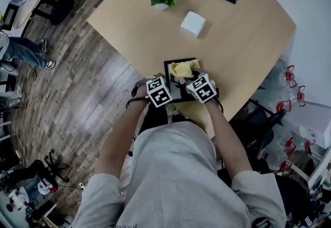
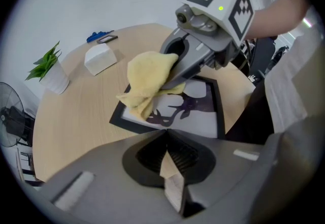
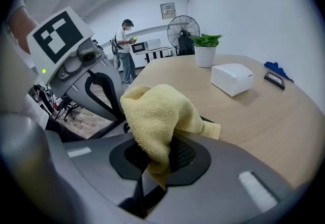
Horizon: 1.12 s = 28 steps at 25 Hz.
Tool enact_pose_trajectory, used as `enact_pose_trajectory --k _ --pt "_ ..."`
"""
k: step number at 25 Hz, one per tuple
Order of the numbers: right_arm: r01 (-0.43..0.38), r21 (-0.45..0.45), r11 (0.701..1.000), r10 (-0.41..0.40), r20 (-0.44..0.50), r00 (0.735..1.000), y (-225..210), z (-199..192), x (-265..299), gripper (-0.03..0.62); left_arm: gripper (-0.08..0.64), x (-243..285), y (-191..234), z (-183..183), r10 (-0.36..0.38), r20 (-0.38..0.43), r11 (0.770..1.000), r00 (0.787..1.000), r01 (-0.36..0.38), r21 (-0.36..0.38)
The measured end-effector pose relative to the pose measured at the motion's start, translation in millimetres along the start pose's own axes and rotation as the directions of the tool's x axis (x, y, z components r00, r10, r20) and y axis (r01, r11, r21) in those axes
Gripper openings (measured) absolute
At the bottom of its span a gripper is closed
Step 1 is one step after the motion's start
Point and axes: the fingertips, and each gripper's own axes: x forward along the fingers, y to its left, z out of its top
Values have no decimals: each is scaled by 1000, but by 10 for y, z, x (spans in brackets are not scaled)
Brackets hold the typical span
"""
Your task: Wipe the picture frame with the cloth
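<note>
Okay, my right hand-held gripper [image 3: 152, 159] is clamped on the yellow cloth [image 3: 157, 111] atop the picture frame [image 2: 203, 111] at the tabletop's [image 1: 243, 30] near edge, while my left hand-held gripper [image 2: 166, 139] is closed and empty beside it, so I'd press flat and sweep evenly.

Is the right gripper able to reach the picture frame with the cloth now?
Probably yes: the right gripper holds the cloth right over the picture frame, and nothing stands between them.

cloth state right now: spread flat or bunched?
Bunched. The yellow cloth is a crumpled wad clamped by the right hand-held gripper, jaws shut on it, over the picture frame.
</note>
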Motion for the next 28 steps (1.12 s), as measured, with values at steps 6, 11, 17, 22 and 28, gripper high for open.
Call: enact_pose_trajectory --k 6,11,17,22,28 --pt "4 -6 1000 -4 -9 1000 -107 68 147 52 54 -2 -4 -14 -15 2 1000 1000 15 6" --pt "23 -8 1000 -23 -5 1000 -190 155 163 52 54 -6 -17 -8 -21 6 1000 1000 20 11" --pt "55 -7 998 -55 37 998 -322 368 137 52 54 -9 -1 -18 -23 13 1000 1000 23 3" --pt "97 34 995 -99 54 994 -467 438 160 52 52 -13 -8 -14 -23 15 1000 1000 23 3" --pt "91 15 996 -92 24 996 -371 401 305 52 54 -18 -3 -21 -28 20 1000 999 28 -3"
